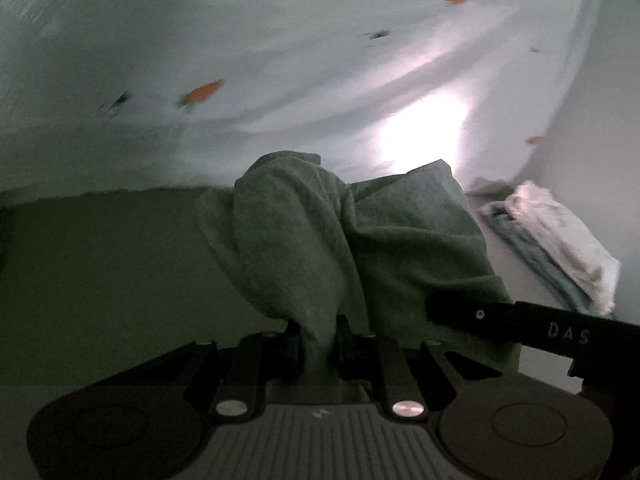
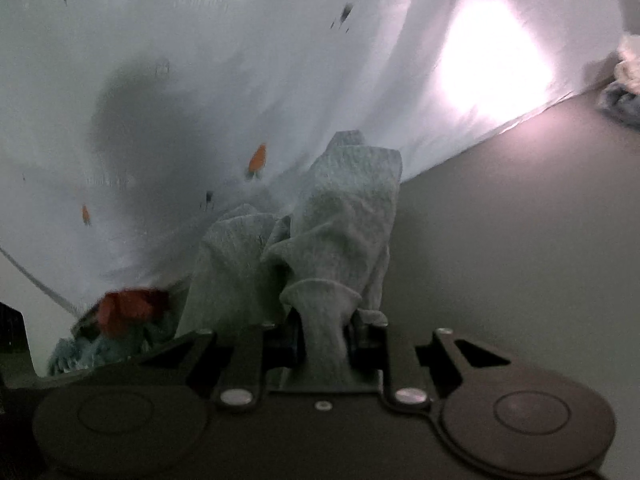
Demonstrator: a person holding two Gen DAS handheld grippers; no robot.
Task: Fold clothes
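Observation:
A grey-green cloth [image 1: 320, 240] hangs bunched in front of the left wrist camera, and my left gripper [image 1: 318, 340] is shut on a pinched fold of it. The right wrist view shows the same cloth [image 2: 344, 216] rising in folds from my right gripper [image 2: 326, 336], which is shut on another edge. A black finger of the other gripper [image 1: 520, 320] reaches in from the right of the left wrist view, against the cloth. The cloth's lower part is hidden behind the grippers.
A white sheet with orange and dark prints [image 1: 280, 60] hangs as a backdrop behind a grey table [image 2: 520, 240]. A folded white and blue stack [image 1: 560, 244] lies at the right. A red and teal heap of clothes [image 2: 120, 320] sits low left.

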